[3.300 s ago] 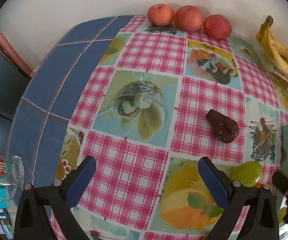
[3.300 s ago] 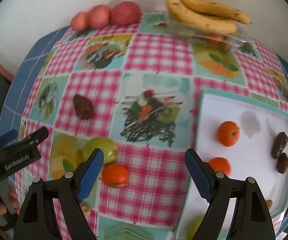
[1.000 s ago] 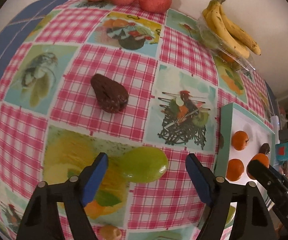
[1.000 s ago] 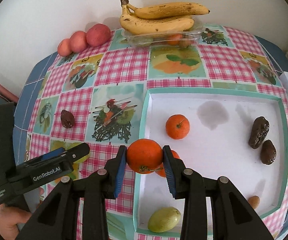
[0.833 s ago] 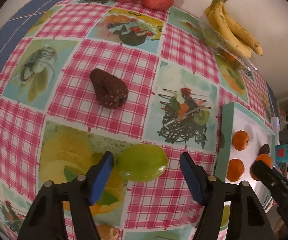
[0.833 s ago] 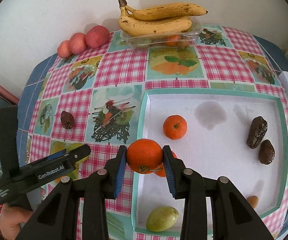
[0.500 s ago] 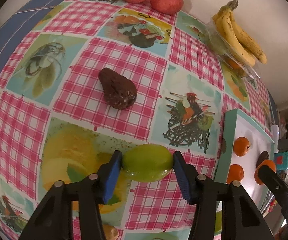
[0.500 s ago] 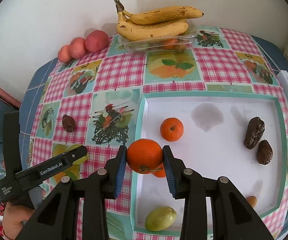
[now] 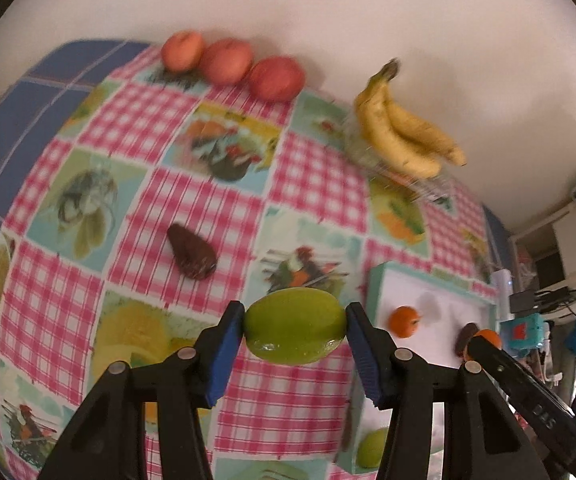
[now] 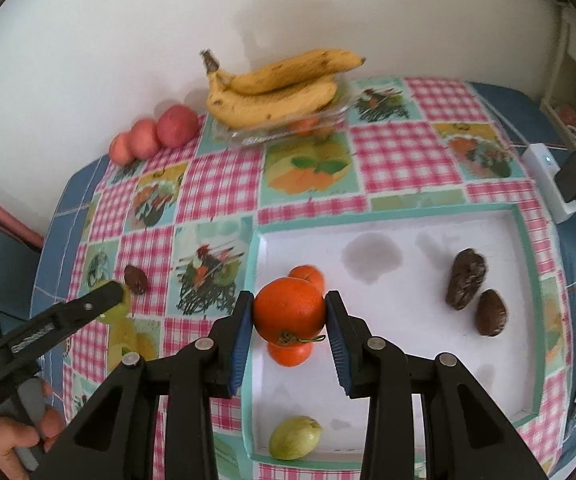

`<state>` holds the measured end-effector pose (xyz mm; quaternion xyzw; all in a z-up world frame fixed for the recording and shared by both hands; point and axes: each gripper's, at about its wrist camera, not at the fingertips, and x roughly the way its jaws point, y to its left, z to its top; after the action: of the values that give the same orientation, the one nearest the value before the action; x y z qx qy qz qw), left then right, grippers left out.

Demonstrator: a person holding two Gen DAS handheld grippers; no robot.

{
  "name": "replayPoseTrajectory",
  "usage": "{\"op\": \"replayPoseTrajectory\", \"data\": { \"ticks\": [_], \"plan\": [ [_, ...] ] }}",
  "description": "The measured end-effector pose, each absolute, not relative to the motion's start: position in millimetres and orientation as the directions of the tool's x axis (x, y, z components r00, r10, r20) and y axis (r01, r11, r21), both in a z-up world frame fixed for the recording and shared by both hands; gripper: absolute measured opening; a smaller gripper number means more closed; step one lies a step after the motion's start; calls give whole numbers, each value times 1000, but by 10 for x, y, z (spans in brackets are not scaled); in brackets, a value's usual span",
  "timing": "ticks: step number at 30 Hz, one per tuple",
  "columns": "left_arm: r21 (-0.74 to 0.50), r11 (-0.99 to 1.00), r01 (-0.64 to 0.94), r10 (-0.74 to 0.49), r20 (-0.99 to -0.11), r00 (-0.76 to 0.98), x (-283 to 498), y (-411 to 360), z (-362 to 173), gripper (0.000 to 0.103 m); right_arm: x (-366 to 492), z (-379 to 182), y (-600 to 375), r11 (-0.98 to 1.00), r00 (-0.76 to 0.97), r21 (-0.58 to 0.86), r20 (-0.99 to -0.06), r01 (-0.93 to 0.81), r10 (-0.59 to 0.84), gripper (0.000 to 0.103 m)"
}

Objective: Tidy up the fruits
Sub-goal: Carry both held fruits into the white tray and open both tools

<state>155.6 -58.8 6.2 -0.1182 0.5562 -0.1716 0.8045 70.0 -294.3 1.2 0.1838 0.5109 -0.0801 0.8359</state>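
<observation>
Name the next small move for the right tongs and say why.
Probably lower and open: the right tongs hold an orange over the white tray, right above two oranges already lying there, so it would join its group.

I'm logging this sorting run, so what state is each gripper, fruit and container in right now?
Left gripper: shut on the green fruit.
Right gripper: shut on the orange, above the tray.
Tray: holds two oranges, two dark fruits and one green fruit.
Dark fruit: loose on the tablecloth.
Bananas: resting on the clear box.
Three red fruits: lined up along the wall.
</observation>
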Motion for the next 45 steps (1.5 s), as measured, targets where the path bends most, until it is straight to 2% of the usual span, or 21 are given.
{"op": "replayPoseTrajectory", "data": {
  "ticks": [8, 23, 31, 39, 45],
  "plan": [
    [-369, 900, 234, -433, -818, 378, 1438, -827, 423, 55, 522, 194, -3280, 898, 498, 197, -867, 392, -27, 38],
    [-353, 837, 417, -505, -791, 346, 1072, -1545, 655, 55, 203, 342, -3826, 856, 494, 143, -858, 497, -144, 38],
    [-298, 812, 502, -487, -819, 302, 850, -1927, 554, 55, 94, 361, -3972, 843, 493, 138, -854, 520, -164, 38],
    [-249, 806, 537, -429, -871, 239, 723, -2195, 232, 55, -2, 281, -4136, 823, 464, 120, -866, 555, -187, 38],
    [-219, 809, 545, -376, -906, 194, 671, -2318, -32, 55, -12, -13, -4233, 816, 366, 57, -910, 576, -195, 38]
  ]
}}
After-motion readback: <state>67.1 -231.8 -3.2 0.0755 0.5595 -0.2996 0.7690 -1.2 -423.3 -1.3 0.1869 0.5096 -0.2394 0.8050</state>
